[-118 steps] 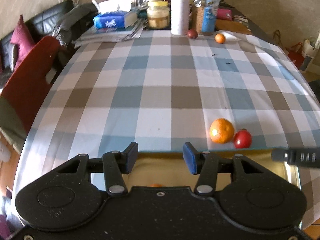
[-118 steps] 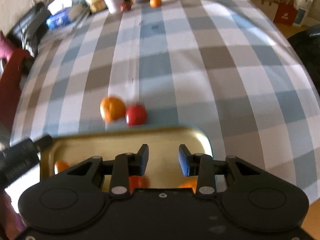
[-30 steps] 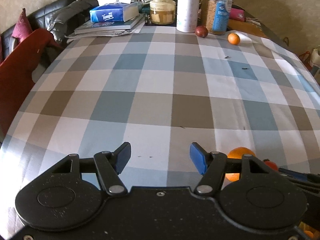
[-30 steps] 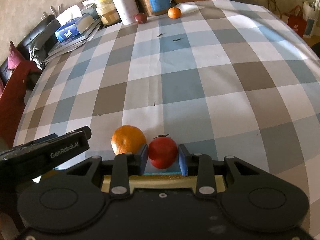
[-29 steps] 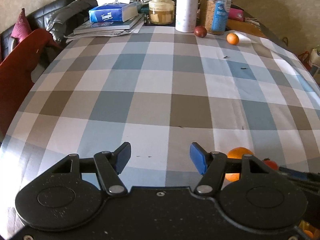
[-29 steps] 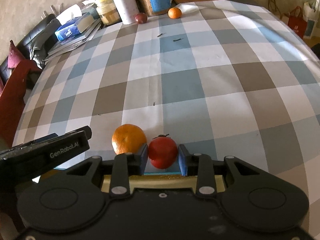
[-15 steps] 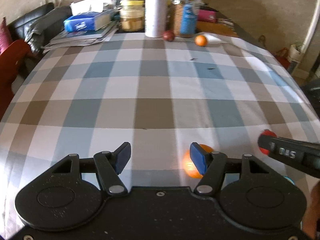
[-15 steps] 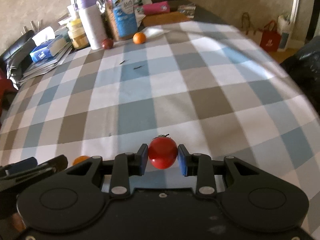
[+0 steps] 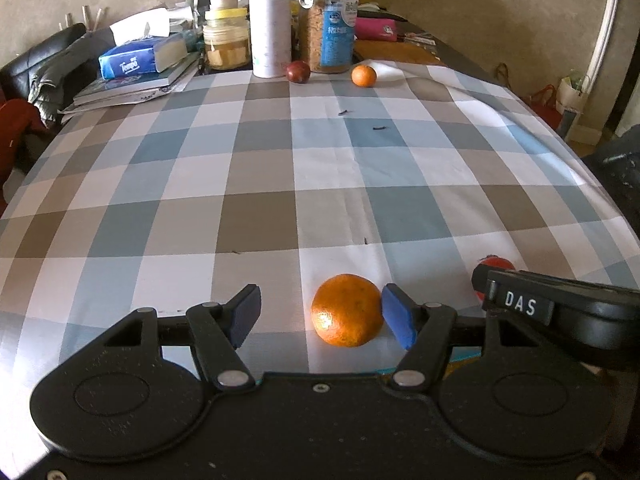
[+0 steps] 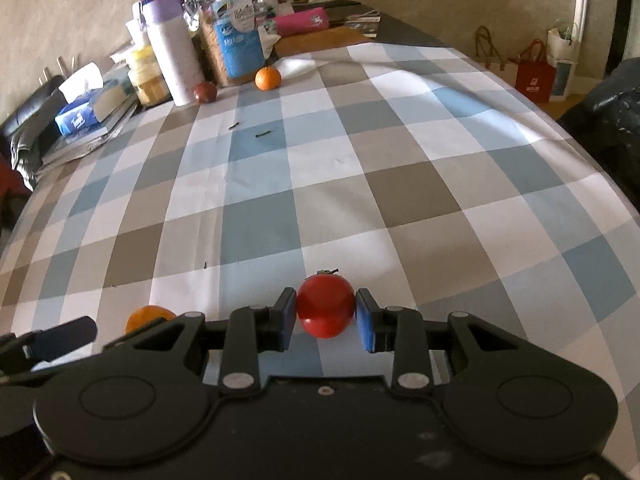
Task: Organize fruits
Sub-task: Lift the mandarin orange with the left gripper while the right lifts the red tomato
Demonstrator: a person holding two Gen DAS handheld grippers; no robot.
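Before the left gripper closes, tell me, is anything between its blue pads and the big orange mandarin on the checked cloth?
Nothing visible. The large orange mandarin already sits between the pads of the left gripper, close against the right pad, with bare checked tablecloth around it. Its jaws have just been opening.

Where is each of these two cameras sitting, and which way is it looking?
Left wrist view: mounted on the left gripper, looking along its open fingers down the checked tablecloth; a large orange lies between them.
Right wrist view: mounted on the right gripper, facing the same way, fingers gripping a red tomato.
Shared: the large orange, the tomato, each other's gripper, and the far small orange by the jar.
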